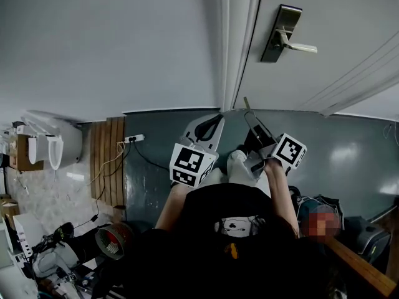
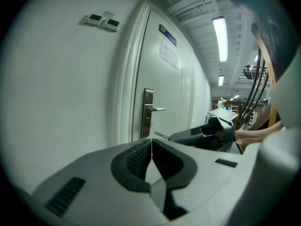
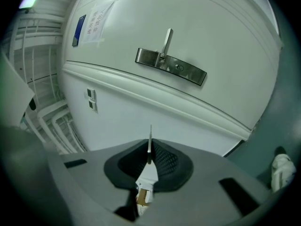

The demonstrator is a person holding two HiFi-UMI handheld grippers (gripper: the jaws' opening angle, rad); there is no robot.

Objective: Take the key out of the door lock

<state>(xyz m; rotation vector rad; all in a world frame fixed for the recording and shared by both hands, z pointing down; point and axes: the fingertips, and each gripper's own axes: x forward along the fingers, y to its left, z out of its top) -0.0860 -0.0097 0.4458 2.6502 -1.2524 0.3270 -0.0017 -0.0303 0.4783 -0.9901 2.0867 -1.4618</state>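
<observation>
One key (image 3: 150,132), clear of the door (image 3: 197,18).
My right tongs (image 3: 150,147) clamp it; my left tongs (image 2: 151,145) are pressed together, empty.

No legible writing anywhere in view.

The door (image 3: 221,27) carries a small blue plate (image 3: 79,30) and, just beside it, a white paper notice (image 3: 97,23). Both bear lines of print, but the print is too small and too skewed to read in either gripper view. Two small wall panels (image 2: 102,21) beside the door frame show no readable figures. One marker cube (image 1: 192,164) and the other marker cube (image 1: 288,149) show only black-and-white square patterns, no letters or numbers.
</observation>
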